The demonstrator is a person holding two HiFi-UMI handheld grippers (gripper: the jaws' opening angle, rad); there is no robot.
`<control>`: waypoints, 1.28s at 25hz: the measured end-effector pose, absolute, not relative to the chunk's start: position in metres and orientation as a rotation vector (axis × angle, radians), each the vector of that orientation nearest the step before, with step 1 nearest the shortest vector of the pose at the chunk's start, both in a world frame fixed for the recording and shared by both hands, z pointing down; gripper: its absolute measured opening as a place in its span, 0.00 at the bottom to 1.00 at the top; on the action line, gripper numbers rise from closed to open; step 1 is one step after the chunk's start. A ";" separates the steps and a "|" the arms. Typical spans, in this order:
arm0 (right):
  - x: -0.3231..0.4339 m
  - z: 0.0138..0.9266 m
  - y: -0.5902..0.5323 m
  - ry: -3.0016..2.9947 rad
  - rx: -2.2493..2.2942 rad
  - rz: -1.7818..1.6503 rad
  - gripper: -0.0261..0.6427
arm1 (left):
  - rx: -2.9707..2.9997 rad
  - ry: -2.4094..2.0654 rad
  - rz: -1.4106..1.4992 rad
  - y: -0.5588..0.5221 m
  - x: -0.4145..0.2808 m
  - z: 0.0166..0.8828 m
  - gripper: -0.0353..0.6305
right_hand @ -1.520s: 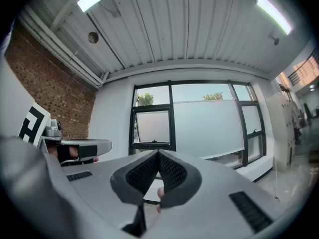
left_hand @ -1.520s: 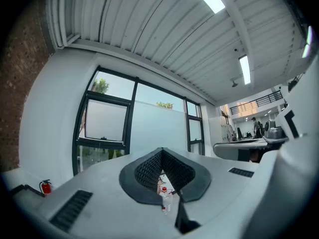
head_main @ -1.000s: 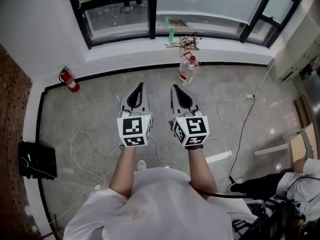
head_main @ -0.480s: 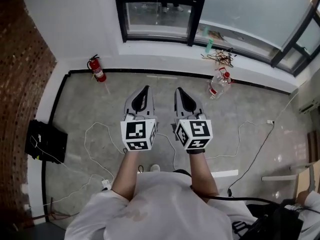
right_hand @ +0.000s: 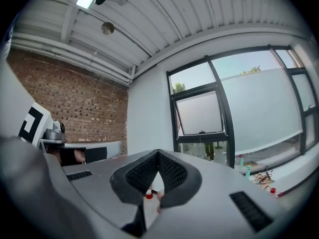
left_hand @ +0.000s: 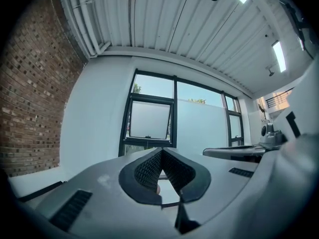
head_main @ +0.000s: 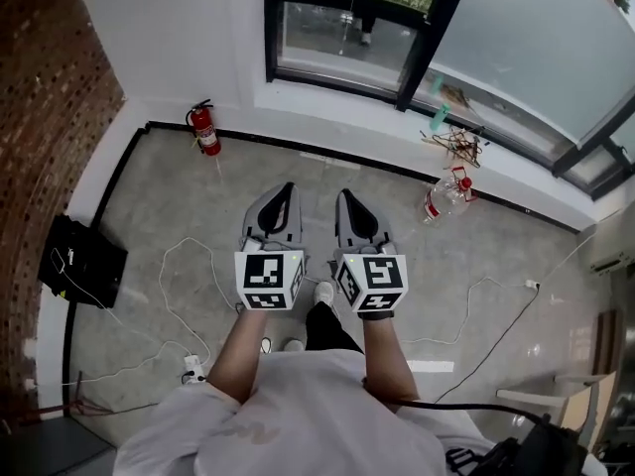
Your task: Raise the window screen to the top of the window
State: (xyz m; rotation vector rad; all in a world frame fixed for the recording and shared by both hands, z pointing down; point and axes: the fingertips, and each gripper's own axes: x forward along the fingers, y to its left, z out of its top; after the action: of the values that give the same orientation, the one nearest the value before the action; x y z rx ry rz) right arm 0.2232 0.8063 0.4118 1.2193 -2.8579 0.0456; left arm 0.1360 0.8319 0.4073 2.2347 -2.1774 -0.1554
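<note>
The left gripper (head_main: 287,190) and the right gripper (head_main: 344,196) are the only two in the head view. They sit side by side, near each other but apart. Both point at the far window wall, jaws together and nothing in them. Each carries one marker block, the left cube (head_main: 268,281) and the right cube (head_main: 372,284). On the floor (head_main: 298,177) stand one red fire extinguisher (head_main: 205,129) at the far left, one clear water bottle (head_main: 444,198) at the far right, and one black bag (head_main: 81,261) on the left by the brick wall (head_main: 40,87). White cables (head_main: 213,266) loop across the floor. The one window screen (head_main: 526,38) is a pale sheet over the wide pane at the far right. Its long axis runs along the window wall.

In the left gripper view the left gripper (left_hand: 162,156) has its ribbed pads meeting at the tip, with nothing between them. Straight ahead is one small framed pane (left_hand: 149,119). Just right of it the window screen (left_hand: 199,128) covers the lower part of the wide pane. Its top edge is level and sky shows above it.

In the right gripper view the right gripper (right_hand: 158,158) is likewise closed and empty. The window screen (right_hand: 264,108) lies to the right, stretched sideways, its top edge well short of the top of the frame.
</note>
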 end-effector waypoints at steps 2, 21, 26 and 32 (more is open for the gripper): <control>0.210 0.410 0.779 -2.880 1.185 0.026 0.03 | 2.218 -2.190 -0.156 0.801 0.125 0.409 0.04; 0.174 0.417 0.501 -2.985 0.903 0.118 0.03 | 2.077 -2.269 -0.100 0.537 0.100 0.418 0.04; 0.147 0.432 0.457 -2.965 0.919 0.134 0.03 | 2.090 -2.238 -0.092 0.483 0.075 0.429 0.04; 0.130 0.447 0.360 -2.884 1.032 0.065 0.03 | 2.174 -2.116 -0.183 0.371 0.061 0.443 0.04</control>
State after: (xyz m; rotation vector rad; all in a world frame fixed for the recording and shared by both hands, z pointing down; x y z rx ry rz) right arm 0.1299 0.3603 0.4470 1.0315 -2.8838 0.0653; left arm 0.0605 0.3709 0.4428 2.1741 -2.1163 -0.1829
